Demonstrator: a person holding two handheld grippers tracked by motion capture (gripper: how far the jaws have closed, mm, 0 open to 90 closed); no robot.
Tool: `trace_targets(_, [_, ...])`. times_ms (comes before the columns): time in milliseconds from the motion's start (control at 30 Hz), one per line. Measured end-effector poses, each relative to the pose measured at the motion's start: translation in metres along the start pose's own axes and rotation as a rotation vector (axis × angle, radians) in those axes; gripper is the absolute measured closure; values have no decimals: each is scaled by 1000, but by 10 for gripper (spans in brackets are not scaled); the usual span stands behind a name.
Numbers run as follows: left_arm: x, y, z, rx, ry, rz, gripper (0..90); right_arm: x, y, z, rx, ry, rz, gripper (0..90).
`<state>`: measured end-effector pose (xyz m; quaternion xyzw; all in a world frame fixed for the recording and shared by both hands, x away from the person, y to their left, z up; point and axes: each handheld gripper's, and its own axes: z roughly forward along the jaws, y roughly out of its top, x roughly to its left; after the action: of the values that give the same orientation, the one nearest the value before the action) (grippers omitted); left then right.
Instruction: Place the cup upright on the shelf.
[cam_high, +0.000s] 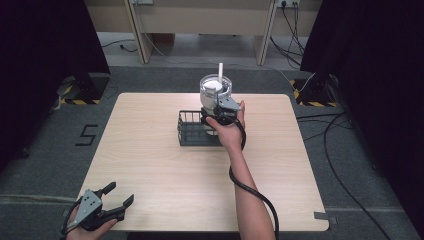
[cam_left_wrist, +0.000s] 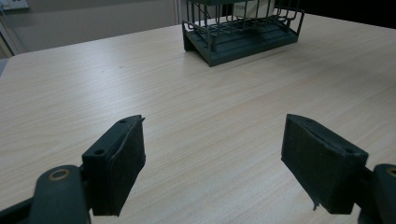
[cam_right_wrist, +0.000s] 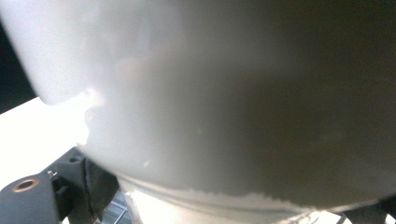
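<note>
- Holding a white cup (cam_high: 216, 90) with a white stick standing up out of it, the right gripper (cam_high: 220, 111) sits just above the middle of the high view; the cup hangs over the far right end of the dark wire basket (cam_high: 192, 131).
- Up close in the right gripper view, the cup's pale wall (cam_right_wrist: 224, 93) presses between the jaws, so they look closed on its lower body.
- Upright is how the cup stands, its long axis vertical, directly above the basket's compartment; I'd judge a straight drop is what the next move turns on.
- Down at the lower left of the high view, the left gripper (cam_high: 116, 199) hovers at the near table (cam_high: 150, 165) edge, jaws spread wide, empty, well apart from the basket.
</note>
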<state>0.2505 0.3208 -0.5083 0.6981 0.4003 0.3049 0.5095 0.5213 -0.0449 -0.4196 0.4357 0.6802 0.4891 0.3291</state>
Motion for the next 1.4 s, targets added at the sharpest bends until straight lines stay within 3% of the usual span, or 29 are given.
trace_targets(600, [-1,-1,1,3,-9,4,208,-1,-10,4,9,6,-24,99])
trace_targets(1400, [0,0,1,-8,-12,1,207,-4,-19,4,-35,28,6,94])
